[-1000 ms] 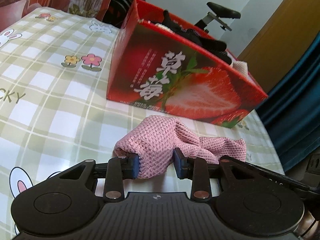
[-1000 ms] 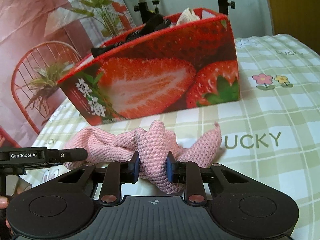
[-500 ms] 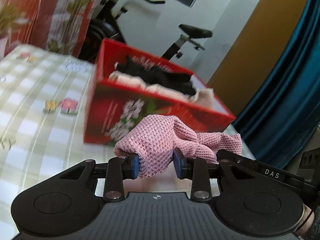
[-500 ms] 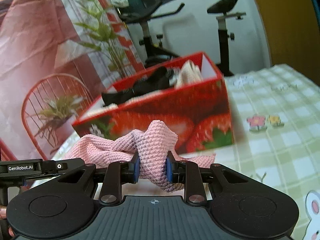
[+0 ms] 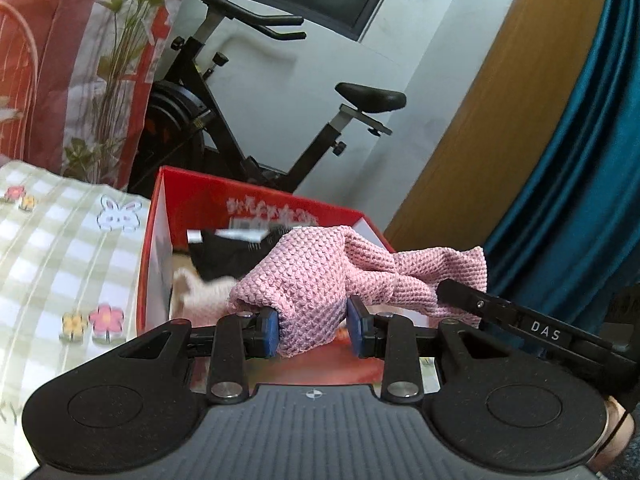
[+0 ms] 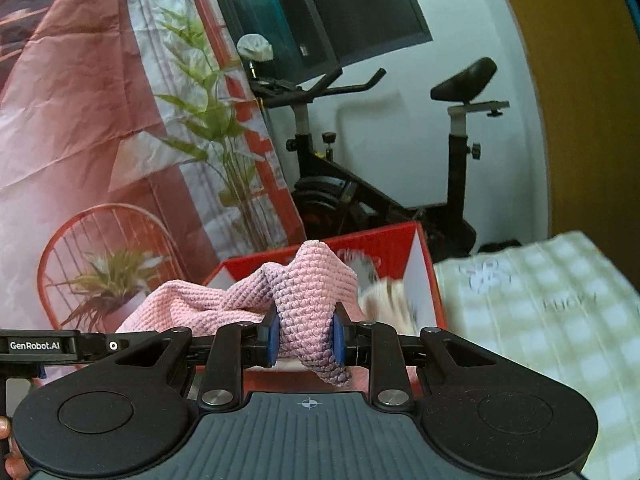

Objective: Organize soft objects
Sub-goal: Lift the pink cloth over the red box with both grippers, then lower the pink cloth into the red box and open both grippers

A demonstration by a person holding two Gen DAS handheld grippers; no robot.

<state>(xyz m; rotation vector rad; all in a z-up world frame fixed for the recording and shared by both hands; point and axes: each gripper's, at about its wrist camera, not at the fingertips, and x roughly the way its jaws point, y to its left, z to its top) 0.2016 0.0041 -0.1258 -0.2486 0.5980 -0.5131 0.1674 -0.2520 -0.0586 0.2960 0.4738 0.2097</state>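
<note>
A pink knitted cloth [image 5: 320, 276] hangs bunched between both grippers, lifted off the table. My left gripper [image 5: 313, 330] is shut on one end of it. My right gripper [image 6: 305, 338] is shut on the other end of the cloth [image 6: 312, 292]. The cloth is held just above the near rim of an open red strawberry box [image 5: 256, 204], which also shows in the right wrist view [image 6: 400, 240]. Inside the box lie a black fabric item [image 5: 224, 256] and cream soft items [image 5: 200, 296]. The box's near wall is mostly hidden behind the grippers.
The box stands on a table with a green-checked cloth [image 5: 60, 248], also in the right wrist view [image 6: 540, 320]. An exercise bike [image 5: 248, 120] stands behind the table by a white wall. A blue curtain [image 5: 580, 160] hangs at the right, a printed backdrop [image 6: 100, 120] at the left.
Both grippers rose with the pink cloth from the table in front of the box to above its near rim. The views now look down into the box.
</note>
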